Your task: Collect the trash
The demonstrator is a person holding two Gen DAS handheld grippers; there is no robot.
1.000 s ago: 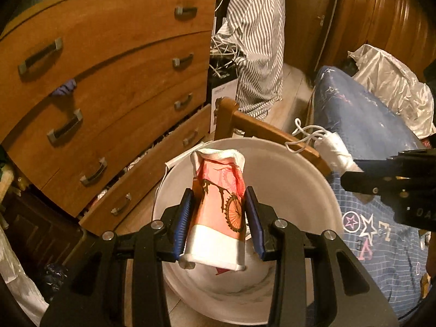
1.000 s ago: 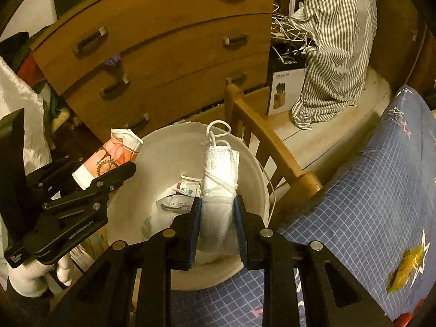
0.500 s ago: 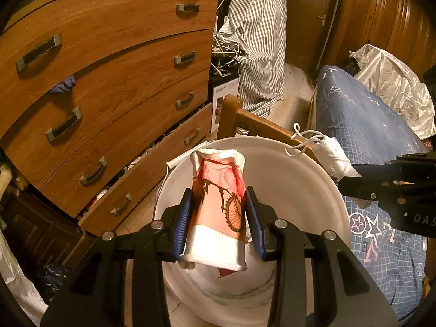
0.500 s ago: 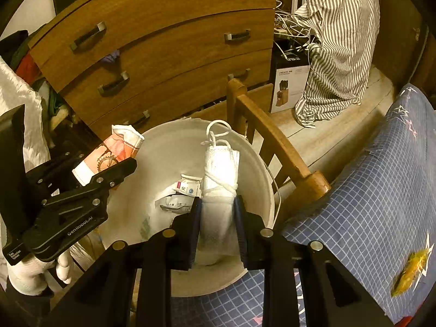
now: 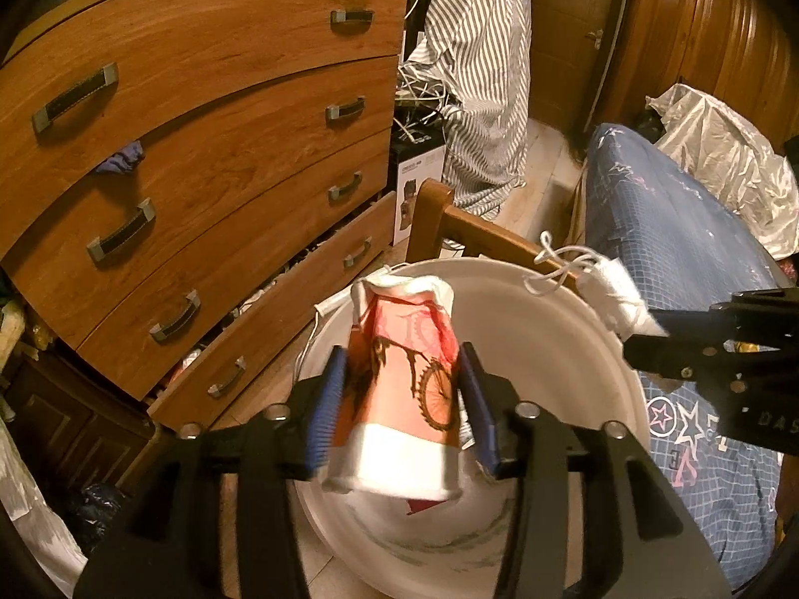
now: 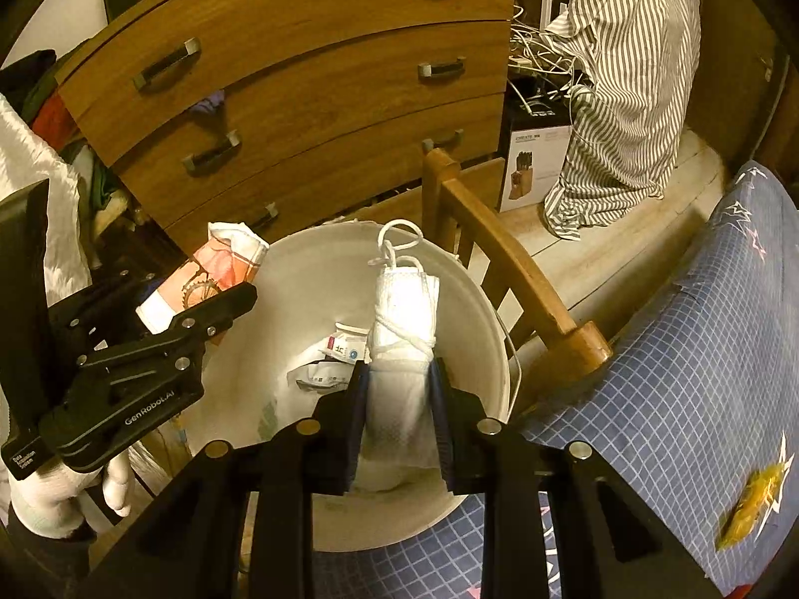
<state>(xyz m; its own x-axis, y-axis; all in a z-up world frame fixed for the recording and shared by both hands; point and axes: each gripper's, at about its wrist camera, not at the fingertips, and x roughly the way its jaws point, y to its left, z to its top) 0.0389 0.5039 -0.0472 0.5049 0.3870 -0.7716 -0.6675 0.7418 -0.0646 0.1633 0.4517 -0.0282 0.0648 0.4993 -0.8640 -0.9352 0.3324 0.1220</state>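
A crushed paper cup (image 5: 399, 389) with a bicycle print hangs over the white bin (image 5: 524, 309). My left gripper (image 5: 402, 349) has its jaws opening; narrow gaps show beside the cup, which is blurred and tilting loose between the pads. In the right wrist view the same cup (image 6: 219, 264) sits at the bin's left rim (image 6: 309, 269). My right gripper (image 6: 399, 364) is over the bin's near side with a rolled white face mask (image 6: 404, 309) standing up between its pads. Its jaws are starting to open, and the pads still touch the mask. Paper scraps (image 6: 329, 359) lie in the bin.
A wooden chest of drawers (image 5: 199, 149) stands close behind the bin, its lowest drawer pulled out. A wooden chair back (image 6: 504, 269) flanks the bin's right. A blue patterned bed cover (image 6: 674, 374) carries a yellow wrapper (image 6: 749, 504). A white-gloved hand (image 6: 45, 494) holds the left gripper.
The left jaws have spread apart and the cup has tipped and slipped lower between them. The right jaws have widened slightly around the mask. Neither hand has shifted much.
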